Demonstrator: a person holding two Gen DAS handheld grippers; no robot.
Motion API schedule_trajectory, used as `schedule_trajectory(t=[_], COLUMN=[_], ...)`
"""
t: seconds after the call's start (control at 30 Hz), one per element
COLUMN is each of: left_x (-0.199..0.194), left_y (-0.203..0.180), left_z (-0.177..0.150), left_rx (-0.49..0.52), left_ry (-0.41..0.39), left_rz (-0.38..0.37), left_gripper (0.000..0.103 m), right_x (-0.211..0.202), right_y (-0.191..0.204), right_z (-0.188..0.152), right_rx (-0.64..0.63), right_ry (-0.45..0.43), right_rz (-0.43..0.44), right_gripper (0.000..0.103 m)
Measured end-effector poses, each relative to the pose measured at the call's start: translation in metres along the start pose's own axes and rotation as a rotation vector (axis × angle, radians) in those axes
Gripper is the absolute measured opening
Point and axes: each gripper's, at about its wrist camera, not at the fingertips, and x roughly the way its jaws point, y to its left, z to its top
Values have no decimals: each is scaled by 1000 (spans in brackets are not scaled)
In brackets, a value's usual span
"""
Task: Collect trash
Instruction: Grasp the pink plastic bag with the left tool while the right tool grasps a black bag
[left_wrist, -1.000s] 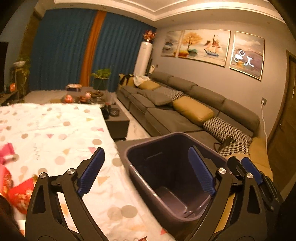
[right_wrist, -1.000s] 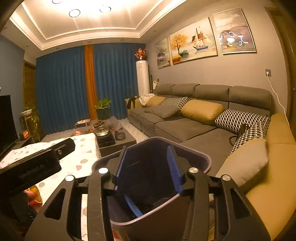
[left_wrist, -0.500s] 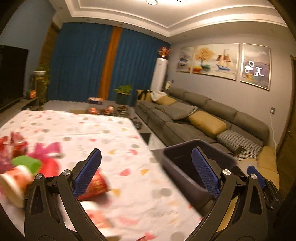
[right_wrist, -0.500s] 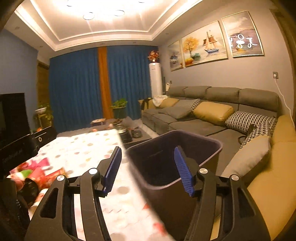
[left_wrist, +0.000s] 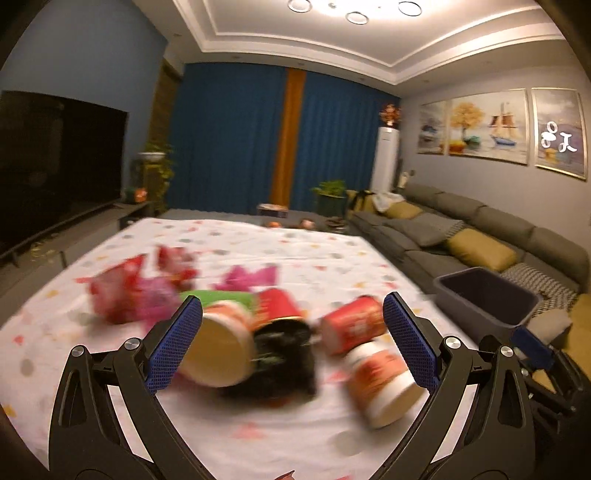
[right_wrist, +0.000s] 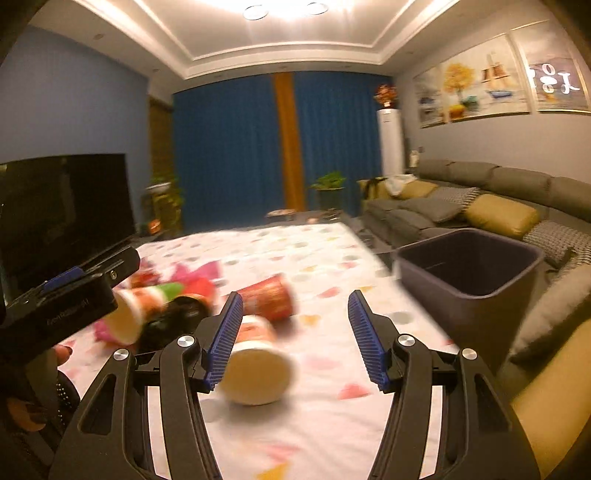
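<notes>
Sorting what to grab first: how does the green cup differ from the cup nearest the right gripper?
The green cup lies far back in the pile, half hidden; the near cup lies apart, fully exposed. The green cup has a green side; the near cup is red and white. Both lie tipped over on the tablecloth.

place: home living room
seating: long grey sofa with yellow cushions
wall: framed paintings
window: blue curtains
media: large tv
extras: potted plant, standing air conditioner, recessed ceiling lights
</notes>
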Motion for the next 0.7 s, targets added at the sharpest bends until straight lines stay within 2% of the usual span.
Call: schedule_trajectory(t=[0.13,0.33,0.57,0.63,0.7], left_x=[-9,-11,-10,-8,-3], left_y=[39,89,112,113,114], left_z=[-9,-13,-11,-11,-10], left_rx=[-13,-68,-83,-77,-73], left_ry=[-6,1,2,5,9], left_rz=[71,161,183,184,182], left_gripper=[97,97,97,97,97], right_x=[17,45,73,85,89], right_y=[32,72,94,95,96], right_z=[-6,-18,-25,-25,-26], right_rx=[-27,-72,-87,-78,-76], right_ry=[44,108,163,217,243], right_rz=[65,121,137,155,153], right_gripper=[59,51,39,32,32])
